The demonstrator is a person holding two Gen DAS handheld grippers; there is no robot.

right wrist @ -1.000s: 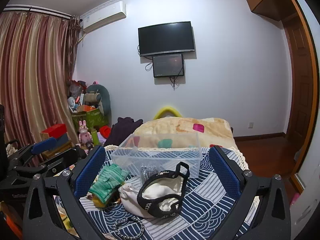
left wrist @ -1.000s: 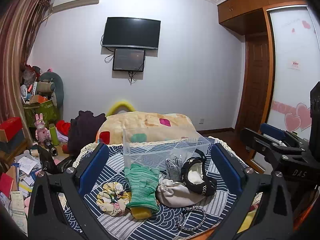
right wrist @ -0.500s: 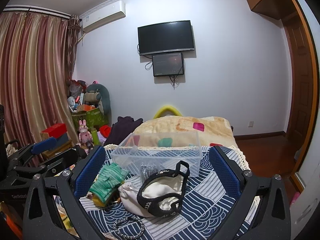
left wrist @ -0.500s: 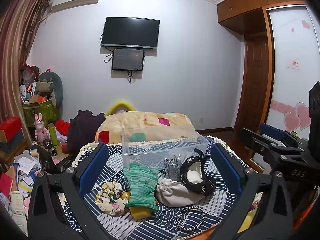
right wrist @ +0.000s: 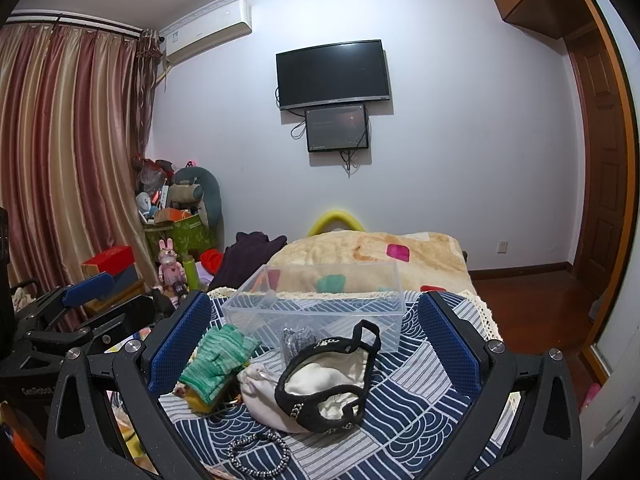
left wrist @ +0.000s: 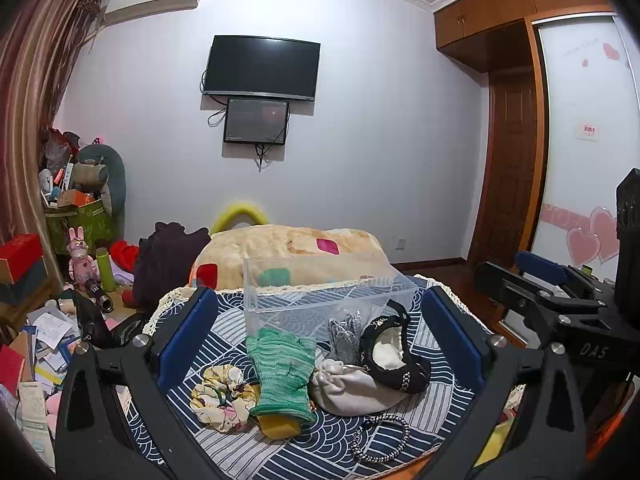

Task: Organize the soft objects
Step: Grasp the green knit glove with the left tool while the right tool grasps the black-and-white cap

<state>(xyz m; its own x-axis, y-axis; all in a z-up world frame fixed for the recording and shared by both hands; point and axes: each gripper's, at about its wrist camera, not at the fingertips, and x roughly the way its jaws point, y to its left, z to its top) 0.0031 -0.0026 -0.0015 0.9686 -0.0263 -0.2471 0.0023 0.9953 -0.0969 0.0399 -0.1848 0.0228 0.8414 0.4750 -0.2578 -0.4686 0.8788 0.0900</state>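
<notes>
A clear plastic box stands empty on a blue patterned cloth. In front of it lie a green knitted glove, a floral scrunchie, a silver glove, a white pouch with a black-trimmed cream item on it, and a beaded bracelet. My left gripper is open and empty, held back from the pile. My right gripper is open and empty, likewise short of the items.
A beige blanket lies behind the box. A dark garment and cluttered toys and boxes fill the left. The right gripper's body shows at the left view's right edge. Wooden floor lies to the right.
Both views have shifted very slightly; the objects have not moved and both grippers stay open.
</notes>
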